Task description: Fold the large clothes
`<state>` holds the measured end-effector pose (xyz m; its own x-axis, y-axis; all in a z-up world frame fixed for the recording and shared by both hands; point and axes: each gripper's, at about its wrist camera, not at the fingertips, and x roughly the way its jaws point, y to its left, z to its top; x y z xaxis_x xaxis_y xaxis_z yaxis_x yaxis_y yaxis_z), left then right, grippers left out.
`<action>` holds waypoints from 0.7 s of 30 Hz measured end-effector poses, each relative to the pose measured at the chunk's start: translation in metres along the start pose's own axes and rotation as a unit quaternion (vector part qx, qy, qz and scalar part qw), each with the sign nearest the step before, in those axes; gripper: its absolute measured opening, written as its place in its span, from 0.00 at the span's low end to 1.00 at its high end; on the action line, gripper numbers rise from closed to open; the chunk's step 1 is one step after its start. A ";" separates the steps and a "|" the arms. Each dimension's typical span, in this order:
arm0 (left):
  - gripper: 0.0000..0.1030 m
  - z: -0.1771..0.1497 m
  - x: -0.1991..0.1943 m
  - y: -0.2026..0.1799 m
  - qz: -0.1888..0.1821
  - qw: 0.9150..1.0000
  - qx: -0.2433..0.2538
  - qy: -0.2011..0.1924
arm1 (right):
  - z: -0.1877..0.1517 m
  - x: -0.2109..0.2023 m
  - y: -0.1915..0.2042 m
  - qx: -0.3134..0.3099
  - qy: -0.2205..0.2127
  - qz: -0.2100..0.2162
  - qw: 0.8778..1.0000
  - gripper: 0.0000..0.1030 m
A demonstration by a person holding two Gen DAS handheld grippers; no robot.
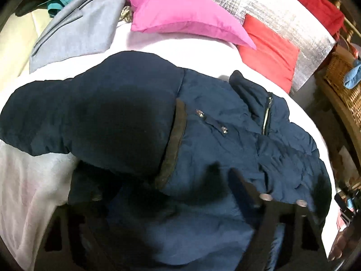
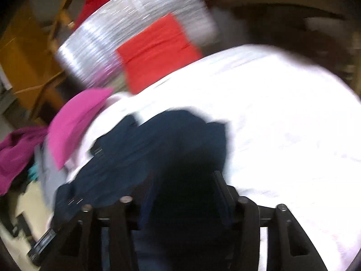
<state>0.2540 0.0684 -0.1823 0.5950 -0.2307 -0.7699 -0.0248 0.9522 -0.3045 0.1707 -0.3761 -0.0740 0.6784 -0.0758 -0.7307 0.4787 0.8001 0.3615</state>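
A navy puffer jacket (image 1: 214, 131) with a brown-trimmed hood and a zip lies spread on a white sheet (image 1: 171, 52) in the left wrist view. My left gripper (image 1: 155, 178) hovers just over its lower part. Its jaws stand wide, the padded fabric bulges up between them, and the right finger (image 1: 239, 185) throws a shadow on the cloth. The right wrist view is blurred. There the jacket (image 2: 144, 149) is a dark heap at the sheet's (image 2: 270, 113) left side. My right gripper (image 2: 183, 178) stands open over its near end, with dark fabric under the gap.
A pink pillow (image 1: 185, 13), a grey garment (image 1: 81, 29), a red cloth (image 1: 268, 52) and a silver foil mat (image 1: 282, 22) lie beyond the jacket. A wicker basket (image 1: 345, 83) on wooden furniture stands at the right. A magenta garment (image 2: 18, 153) lies at the far left.
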 end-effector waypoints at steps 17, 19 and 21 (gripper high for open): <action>0.22 0.005 -0.004 0.009 -0.001 1.000 0.001 -0.021 | -0.001 0.036 0.016 -0.023 0.053 -0.005 0.998 0.26; 0.25 0.005 0.002 0.011 -0.003 1.000 -0.005 -0.007 | -0.005 0.043 0.011 -0.018 0.078 -0.022 0.997 0.29; 0.44 0.005 0.004 0.014 -0.007 1.000 -0.012 0.003 | -0.004 0.034 0.014 -0.016 0.071 -0.023 0.997 0.43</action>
<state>0.2600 0.0815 -0.1874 0.5914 -0.2443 -0.7685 -0.0368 0.9439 -0.3283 0.1980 -0.3652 -0.0965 0.5686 -0.0297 -0.8221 0.4878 0.8169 0.3078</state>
